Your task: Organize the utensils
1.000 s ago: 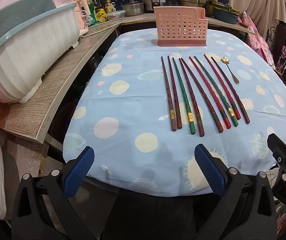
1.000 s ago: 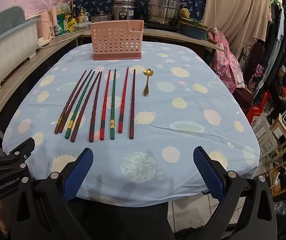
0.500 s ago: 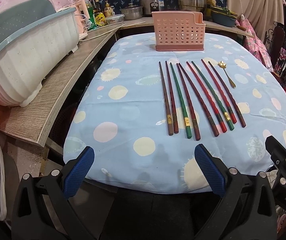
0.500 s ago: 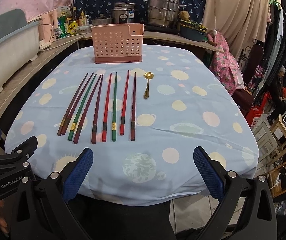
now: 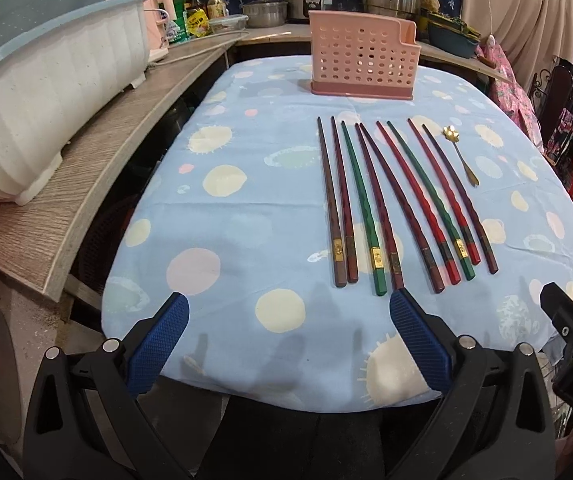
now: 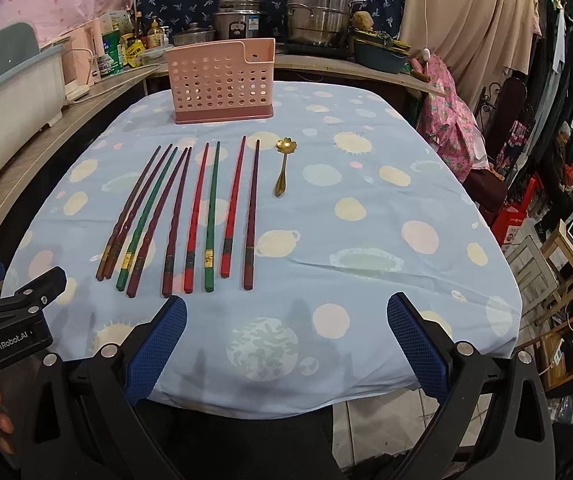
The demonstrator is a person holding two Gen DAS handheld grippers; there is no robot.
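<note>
Several red, brown and green chopsticks (image 5: 398, 204) (image 6: 190, 216) lie side by side on the blue spotted tablecloth. A small gold spoon (image 5: 461, 156) (image 6: 283, 168) lies to their right. A pink perforated utensil holder (image 5: 362, 60) (image 6: 222, 80) stands upright behind them. My left gripper (image 5: 288, 340) is open and empty above the table's near edge, just short of the chopstick ends. My right gripper (image 6: 286, 340) is open and empty, also near the front edge, right of the chopstick ends.
A wooden shelf (image 5: 98, 152) on the left carries a white and teal dish rack (image 5: 46, 92). Pots and bottles (image 6: 310, 16) crowd the counter behind the table. Clothes and chairs (image 6: 526, 120) stand beyond the table's right edge.
Both grippers have moved forward over the near edge of the table, so the chopsticks and holder look closer. Nothing on the table has moved.
</note>
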